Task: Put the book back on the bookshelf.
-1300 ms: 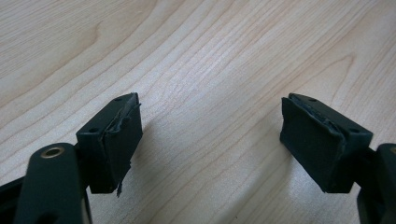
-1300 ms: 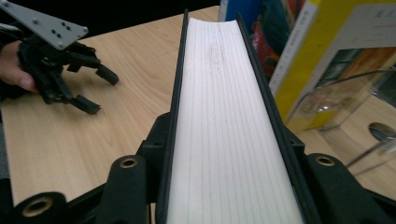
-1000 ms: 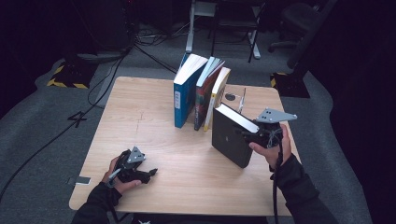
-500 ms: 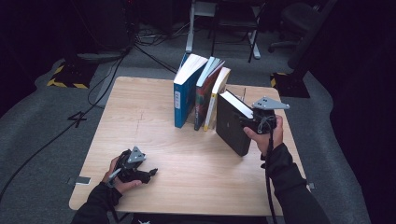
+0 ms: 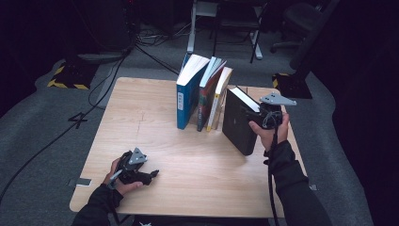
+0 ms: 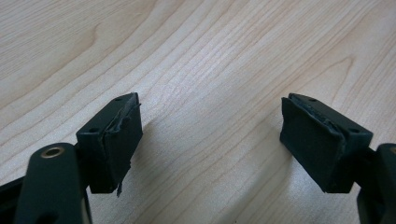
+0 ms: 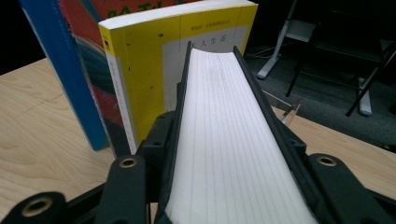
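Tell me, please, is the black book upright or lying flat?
Upright, tilted: the black book stands on its lower edge, clamped in the right tongs.

A black cover (image 5: 240, 123) and white page edges ruled with fine grey lines (image 7: 229, 149) are shown on the held book. The yellow book (image 7: 154, 70) beside it is printed with dark characters and thin dark lines. A red book (image 5: 206, 101) with a multicoloured cover and a blue book (image 5: 184, 101) with a white spine label are seen next — both with white page tops. The table (image 5: 141, 117) is patterned in pale wood grain. The right gripper (image 5: 263, 115) and left gripper (image 5: 139, 172) are coloured black, each topped by a grey plate.
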`<state>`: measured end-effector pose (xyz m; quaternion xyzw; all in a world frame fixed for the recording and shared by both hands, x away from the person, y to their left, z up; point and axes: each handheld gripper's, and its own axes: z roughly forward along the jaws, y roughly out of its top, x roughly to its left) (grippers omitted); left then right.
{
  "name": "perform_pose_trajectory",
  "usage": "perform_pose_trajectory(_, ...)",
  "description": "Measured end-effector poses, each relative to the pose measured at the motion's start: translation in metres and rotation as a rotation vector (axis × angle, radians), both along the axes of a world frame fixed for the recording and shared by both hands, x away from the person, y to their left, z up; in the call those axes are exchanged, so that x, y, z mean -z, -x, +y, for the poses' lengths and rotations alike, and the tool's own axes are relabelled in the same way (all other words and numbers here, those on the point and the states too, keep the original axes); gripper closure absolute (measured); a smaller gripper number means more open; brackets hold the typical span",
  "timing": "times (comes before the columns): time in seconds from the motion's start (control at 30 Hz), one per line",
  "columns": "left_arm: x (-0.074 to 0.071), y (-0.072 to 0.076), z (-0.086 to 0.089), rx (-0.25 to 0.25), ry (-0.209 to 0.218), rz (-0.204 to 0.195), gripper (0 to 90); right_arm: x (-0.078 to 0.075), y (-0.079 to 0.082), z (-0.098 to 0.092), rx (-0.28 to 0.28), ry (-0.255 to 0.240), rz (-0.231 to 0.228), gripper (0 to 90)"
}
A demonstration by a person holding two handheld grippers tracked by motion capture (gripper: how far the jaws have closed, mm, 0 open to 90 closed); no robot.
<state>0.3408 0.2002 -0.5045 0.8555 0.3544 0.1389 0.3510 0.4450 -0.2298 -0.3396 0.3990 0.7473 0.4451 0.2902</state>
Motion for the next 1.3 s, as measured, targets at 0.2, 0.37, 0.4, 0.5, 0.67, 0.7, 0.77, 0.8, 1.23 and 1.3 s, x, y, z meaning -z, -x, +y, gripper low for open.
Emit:
perform_pose_trajectory(0.2,0.000,0.000,0.000,0.001,-0.001,0.000,20.7,-0.001,-0.006,-0.004,0.028,0.012,-0.009,52.6)
perform_pose_trajectory(0.37,0.000,0.000,0.000,0.000,-0.003,0.000,20.7,-0.002,-0.014,-0.010,0.042,-0.001,-0.013,52.7)
perform_pose_trajectory(0.4,0.000,0.000,0.000,-0.002,-0.002,0.000,20.7,-0.002,-0.015,-0.011,0.042,-0.006,-0.013,52.7)
perform_pose_trajectory(0.5,0.000,0.000,0.000,-0.002,-0.001,0.000,20.7,-0.002,-0.017,-0.008,0.035,-0.007,-0.028,52.9)
perform_pose_trajectory(0.67,0.000,0.000,0.000,-0.002,-0.002,0.000,20.8,-0.005,-0.020,0.002,0.022,-0.022,-0.040,53.2)
perform_pose_trajectory(0.7,0.000,0.000,0.000,-0.002,-0.002,0.000,20.8,-0.005,-0.020,0.002,0.022,-0.022,-0.040,53.2)
perform_pose_trajectory(0.77,0.000,0.000,0.000,-0.002,-0.002,0.000,20.8,-0.007,-0.020,0.003,0.024,-0.056,-0.044,53.2)
perform_pose_trajectory(0.8,0.000,0.000,0.000,-0.002,-0.002,0.000,20.8,-0.009,-0.021,0.003,0.033,-0.066,-0.052,53.2)
perform_pose_trajectory(1.23,0.000,0.001,-0.001,0.005,0.002,-0.001,21.0,0.011,-0.045,0.003,0.104,-0.134,-0.112,53.2)
perform_pose_trajectory(1.3,0.000,0.001,-0.001,0.005,0.002,-0.001,21.0,0.016,-0.047,0.000,0.107,-0.153,-0.103,53.0)
